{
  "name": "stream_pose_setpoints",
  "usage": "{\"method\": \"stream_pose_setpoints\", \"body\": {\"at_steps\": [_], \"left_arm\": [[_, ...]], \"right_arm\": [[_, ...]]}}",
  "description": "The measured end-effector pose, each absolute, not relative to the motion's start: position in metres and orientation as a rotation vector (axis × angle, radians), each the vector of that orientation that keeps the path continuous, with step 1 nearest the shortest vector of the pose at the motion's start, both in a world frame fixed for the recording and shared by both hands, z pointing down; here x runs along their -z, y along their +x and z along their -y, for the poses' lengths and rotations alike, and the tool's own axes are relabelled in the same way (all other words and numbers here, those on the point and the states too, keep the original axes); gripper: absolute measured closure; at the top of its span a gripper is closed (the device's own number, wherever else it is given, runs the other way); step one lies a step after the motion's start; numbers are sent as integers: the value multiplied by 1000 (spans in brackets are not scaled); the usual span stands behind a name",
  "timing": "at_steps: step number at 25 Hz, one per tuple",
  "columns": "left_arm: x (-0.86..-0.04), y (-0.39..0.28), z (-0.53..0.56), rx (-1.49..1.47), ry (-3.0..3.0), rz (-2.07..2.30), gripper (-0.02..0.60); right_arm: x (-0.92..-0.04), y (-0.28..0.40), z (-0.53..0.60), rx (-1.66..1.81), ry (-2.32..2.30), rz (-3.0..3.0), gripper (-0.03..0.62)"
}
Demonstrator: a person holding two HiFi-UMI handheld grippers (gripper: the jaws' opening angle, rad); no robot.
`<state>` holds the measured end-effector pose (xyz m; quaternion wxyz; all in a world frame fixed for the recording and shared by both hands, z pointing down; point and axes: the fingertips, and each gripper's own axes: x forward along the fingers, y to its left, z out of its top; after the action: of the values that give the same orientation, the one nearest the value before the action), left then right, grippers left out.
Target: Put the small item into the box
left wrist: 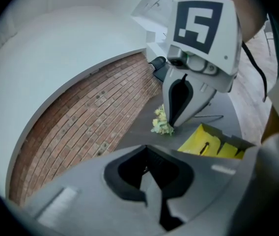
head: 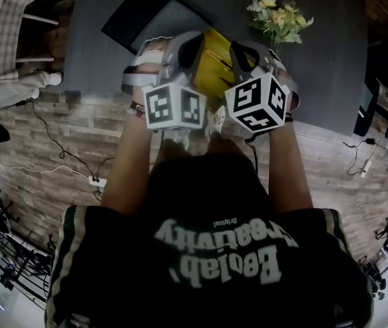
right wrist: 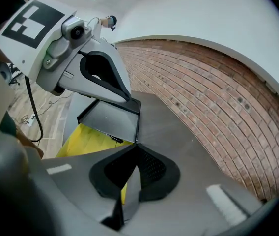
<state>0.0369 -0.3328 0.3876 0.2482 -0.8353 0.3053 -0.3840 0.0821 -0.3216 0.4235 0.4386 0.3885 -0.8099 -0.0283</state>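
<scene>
A yellow box (head: pixel 214 67) stands open on the dark grey table (head: pixel 330 53), partly hidden between my two grippers. My left gripper (head: pixel 192 46) hangs above the box's left side, its jaws closed together with nothing between them (left wrist: pixel 152 178). To the right of the box my right gripper (head: pixel 242 52) is raised as well, shut and empty (right wrist: pixel 129 181). The yellow box (left wrist: pixel 213 144) shows below the right gripper in the left gripper view, and again as the box (right wrist: pixel 88 139) under the left gripper (right wrist: pixel 127 97). No small item shows in any view.
A flat black lid or tray (head: pixel 146 16) lies on the table behind the box, also in the right gripper view (right wrist: pixel 112 117). A bunch of yellow flowers (head: pixel 279 16) stands at the back right. A brick wall (left wrist: pixel 90 117) runs beyond the table. Cables cross the floor at the left.
</scene>
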Motion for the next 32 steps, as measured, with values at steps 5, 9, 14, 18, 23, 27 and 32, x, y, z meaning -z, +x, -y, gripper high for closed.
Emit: {"method": "stream_pose_setpoints", "body": {"at_steps": [5, 9, 14, 18, 23, 27, 32], "left_arm": [[-366, 38, 335, 1017, -2248, -841, 578], [-350, 36, 333, 1003, -2229, -853, 578], [-325, 34, 335, 966, -2189, -867, 578], [-309, 35, 330, 941, -2171, -874, 578], [-290, 37, 321, 903, -2153, -878, 578], [-271, 42, 313, 860, -2152, -879, 578], [-254, 43, 303, 815, -2148, -893, 578]], "right_arm": [[-400, 81, 322, 107, 998, 2033, 588], [-380, 76, 316, 137, 1011, 2059, 588], [-349, 73, 315, 204, 1047, 2073, 588], [-327, 75, 311, 241, 1078, 2082, 588], [-305, 74, 301, 286, 1111, 2103, 588], [-284, 75, 293, 316, 1154, 2125, 588], [-266, 72, 280, 351, 1175, 2148, 588]]}}
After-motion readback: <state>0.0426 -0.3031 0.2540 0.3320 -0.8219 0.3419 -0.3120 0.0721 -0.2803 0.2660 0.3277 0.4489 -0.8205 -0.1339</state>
